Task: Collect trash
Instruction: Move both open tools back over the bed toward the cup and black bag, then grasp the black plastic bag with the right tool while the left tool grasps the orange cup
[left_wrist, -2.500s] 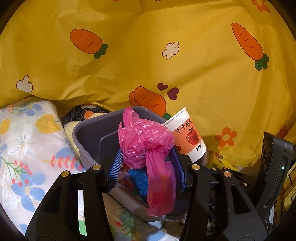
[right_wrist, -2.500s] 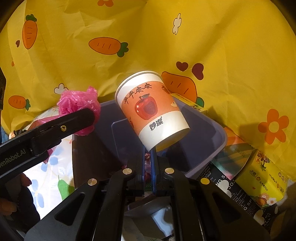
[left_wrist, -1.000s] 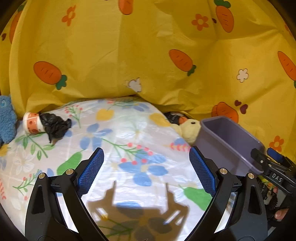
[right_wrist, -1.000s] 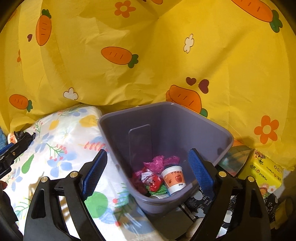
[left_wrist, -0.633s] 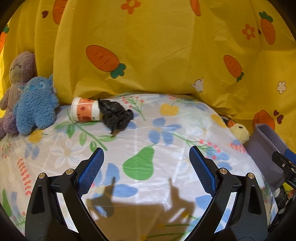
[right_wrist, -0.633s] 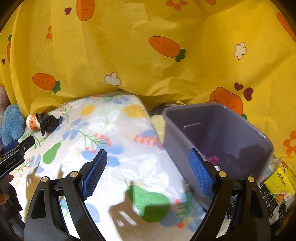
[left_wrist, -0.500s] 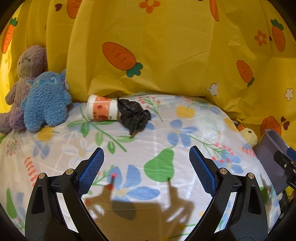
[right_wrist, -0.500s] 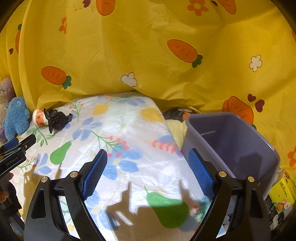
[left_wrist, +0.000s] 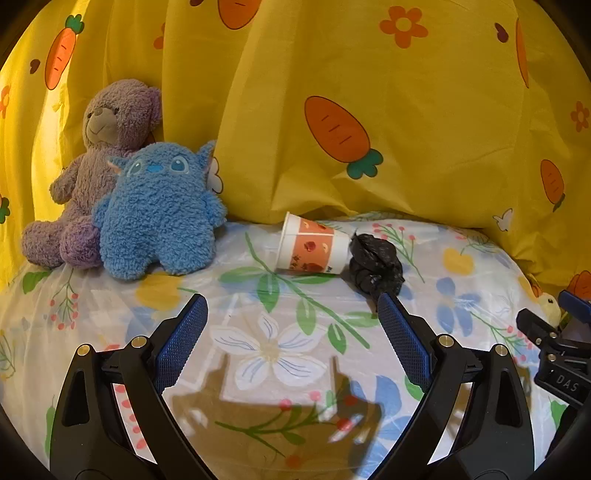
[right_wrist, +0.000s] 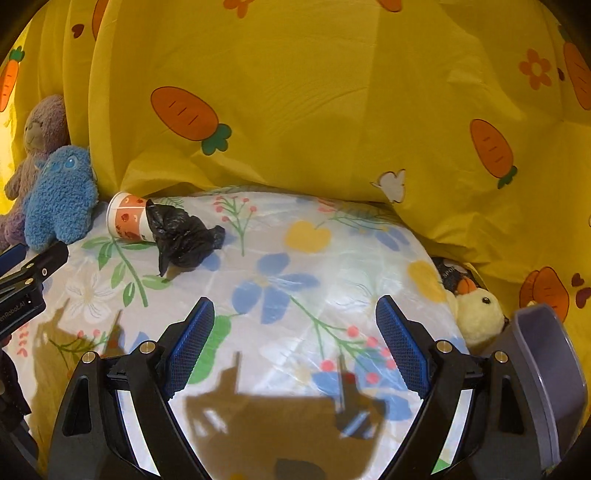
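Paper cup (left_wrist: 312, 249) lies on its side on floral bedsheet (left_wrist: 273, 347), base touching crumpled black bag (left_wrist: 375, 264). Blue plush (left_wrist: 159, 210) just left of cup. Grey bin (right_wrist: 546, 373) well right of cup. Left gripper (left_wrist: 291, 339) fingers released, empty. Right gripper (right_wrist: 295, 345) fingers spread, empty.

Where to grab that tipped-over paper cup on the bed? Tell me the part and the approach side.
Take the paper cup across its side wall, near the open rim. It lies on its side, rim toward the blue plush toy, base against the black plastic bag. Come from above and the near side with the open left gripper; that side is probably freest.
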